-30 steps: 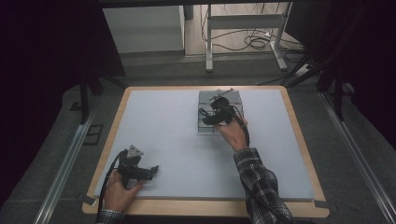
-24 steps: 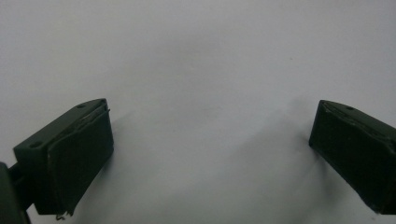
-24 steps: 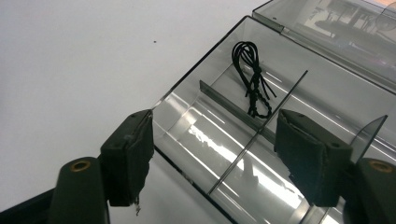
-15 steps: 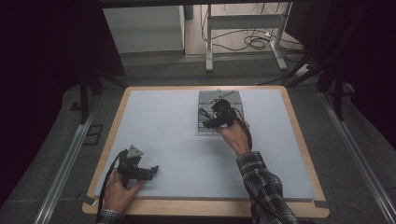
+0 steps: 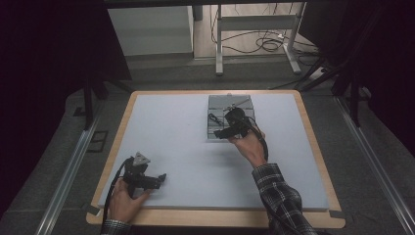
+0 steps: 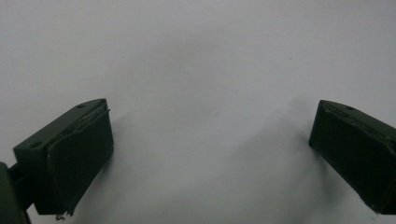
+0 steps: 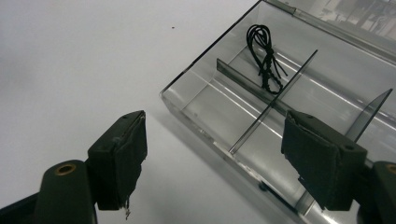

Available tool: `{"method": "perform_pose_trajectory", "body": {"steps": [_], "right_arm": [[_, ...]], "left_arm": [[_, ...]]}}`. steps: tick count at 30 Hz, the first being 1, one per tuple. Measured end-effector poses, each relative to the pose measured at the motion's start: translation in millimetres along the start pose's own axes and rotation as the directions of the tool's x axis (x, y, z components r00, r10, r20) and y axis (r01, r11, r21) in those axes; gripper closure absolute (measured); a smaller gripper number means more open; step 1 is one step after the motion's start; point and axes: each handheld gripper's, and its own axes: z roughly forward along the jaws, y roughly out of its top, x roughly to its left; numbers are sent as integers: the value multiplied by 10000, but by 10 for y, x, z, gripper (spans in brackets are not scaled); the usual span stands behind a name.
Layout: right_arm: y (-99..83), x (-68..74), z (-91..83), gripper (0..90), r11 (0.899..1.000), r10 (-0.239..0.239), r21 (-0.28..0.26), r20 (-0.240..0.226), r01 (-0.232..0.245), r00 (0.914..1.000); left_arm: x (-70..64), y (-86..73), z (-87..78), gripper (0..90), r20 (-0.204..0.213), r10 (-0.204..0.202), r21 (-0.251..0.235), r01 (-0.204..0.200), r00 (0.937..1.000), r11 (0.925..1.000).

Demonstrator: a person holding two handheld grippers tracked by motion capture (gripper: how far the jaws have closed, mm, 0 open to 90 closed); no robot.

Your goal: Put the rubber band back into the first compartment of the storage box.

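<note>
Clear divided box [image 7: 299, 93] is holding a knotted black cord [image 7: 266, 60]; right tongs [image 7: 224, 158] gaping wide beside it, left tongs [image 6: 210, 154] gaping wide over pale surface [image 5: 171, 137]; room dim.

**A white table with one clear box on it**

The table [image 5: 186, 147] has a pale, plain top and a light wooden rim on all sides. It stands on a grey floor [image 5: 377, 186]. On the far half of the top, a little right of the middle, lies a clear plastic box [image 5: 219, 104] with thin dividers inside. In one far compartment of the box lies a small bundle of black cord [image 7: 266, 56]. The left gripper [image 5: 159, 179] rests on the top near the front left corner.
</note>
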Motion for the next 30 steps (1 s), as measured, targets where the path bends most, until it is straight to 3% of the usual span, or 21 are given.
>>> {"method": "perform_pose_trajectory", "body": {"steps": [30], "right_arm": [[-291,8,-260,168,9999,69,122,-135,-68,9999]], "left_arm": [[0,0,0,0,-2,-2,2,2,10000,10000]]}}
